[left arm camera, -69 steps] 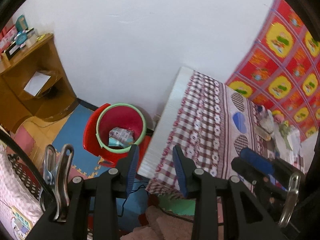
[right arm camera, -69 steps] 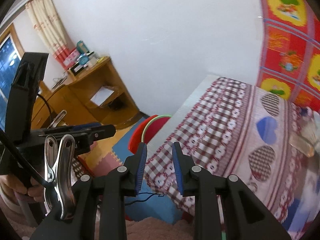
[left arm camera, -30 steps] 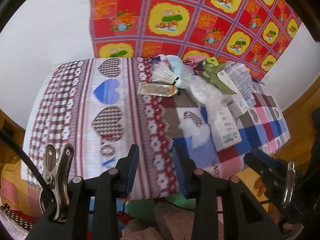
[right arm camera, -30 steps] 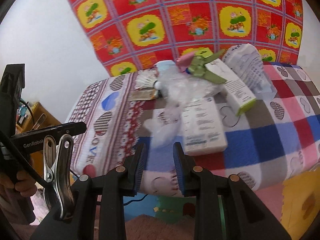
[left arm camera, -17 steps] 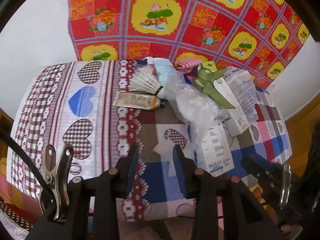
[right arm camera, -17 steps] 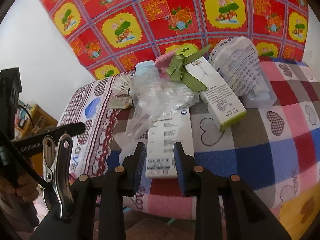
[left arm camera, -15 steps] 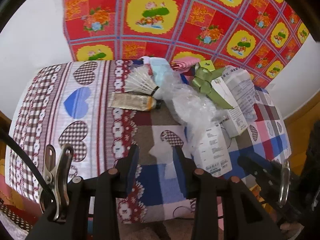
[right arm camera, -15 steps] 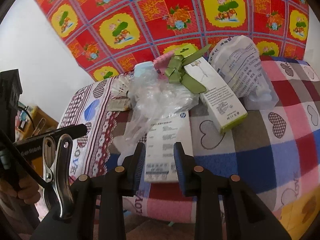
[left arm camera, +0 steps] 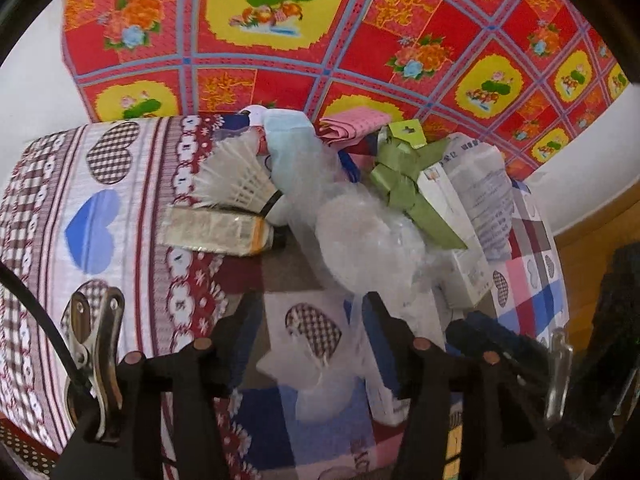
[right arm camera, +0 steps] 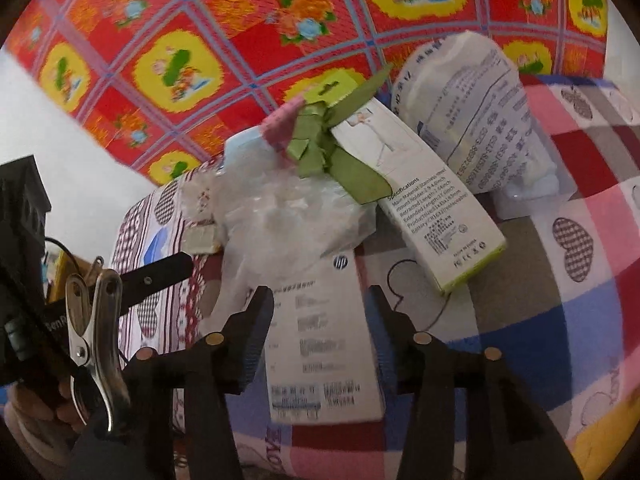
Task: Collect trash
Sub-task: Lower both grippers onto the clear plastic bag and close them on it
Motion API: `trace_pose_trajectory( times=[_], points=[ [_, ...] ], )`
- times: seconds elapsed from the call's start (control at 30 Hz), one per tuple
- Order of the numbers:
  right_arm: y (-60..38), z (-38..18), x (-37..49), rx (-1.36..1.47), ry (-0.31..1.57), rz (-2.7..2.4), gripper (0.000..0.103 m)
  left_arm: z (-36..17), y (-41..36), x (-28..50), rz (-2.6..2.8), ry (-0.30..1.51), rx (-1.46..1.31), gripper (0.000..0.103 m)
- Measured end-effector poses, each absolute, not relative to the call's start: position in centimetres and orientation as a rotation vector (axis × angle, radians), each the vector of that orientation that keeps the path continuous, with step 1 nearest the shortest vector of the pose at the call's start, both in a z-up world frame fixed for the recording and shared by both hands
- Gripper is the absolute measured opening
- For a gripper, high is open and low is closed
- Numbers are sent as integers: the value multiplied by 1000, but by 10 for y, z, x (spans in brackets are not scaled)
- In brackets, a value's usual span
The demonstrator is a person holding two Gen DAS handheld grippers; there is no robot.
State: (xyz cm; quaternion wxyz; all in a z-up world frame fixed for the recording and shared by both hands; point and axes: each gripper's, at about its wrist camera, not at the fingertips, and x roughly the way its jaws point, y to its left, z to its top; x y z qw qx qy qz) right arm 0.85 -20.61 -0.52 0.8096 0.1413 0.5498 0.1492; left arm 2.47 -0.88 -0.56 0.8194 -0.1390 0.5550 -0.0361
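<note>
A heap of trash lies on the patchwork bedcover [left arm camera: 100,216]. In the left wrist view it holds a clear plastic bag [left arm camera: 360,240], a shuttlecock [left arm camera: 236,176], a gold tube [left arm camera: 216,230] and folded green paper [left arm camera: 408,188]. My left gripper [left arm camera: 312,332] hangs over the bag's thin tail, its jaws opening, pads touching nothing. In the right wrist view a flat white HP box [right arm camera: 320,340] lies beneath and between the fingers of my right gripper [right arm camera: 320,320], whose jaws are opening too. Behind it are a long white-and-green box [right arm camera: 432,208] and a printed white bag [right arm camera: 472,108].
A red and yellow flowered cloth [left arm camera: 280,20] covers the wall behind the bed. A pink cloth [left arm camera: 356,128] and a pale blue mask [left arm camera: 288,140] lie at the back of the heap. The left gripper's finger [right arm camera: 156,276] and a hand [right arm camera: 24,412] show at the left.
Both views swung from the red bucket on the floor to the bed, then came closer and lower over the heap. Both pairs of jaws now stand wider than half a second ago.
</note>
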Motion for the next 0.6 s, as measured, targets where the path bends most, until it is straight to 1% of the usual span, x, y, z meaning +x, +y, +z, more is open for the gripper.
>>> trace_pose_trajectory(
  times=[0.2, 0.43, 0.6],
  points=[
    [-205, -25, 40, 353, 1223, 281, 49, -27, -9, 56, -96, 1228, -307, 57],
    [-202, -38, 70, 341, 1229, 252, 49, -51, -8, 82, -125, 1276, -336, 58],
    [-197, -48, 86, 322, 1233, 238, 49, -58, -9, 94, -149, 1273, -357, 60]
  ],
)
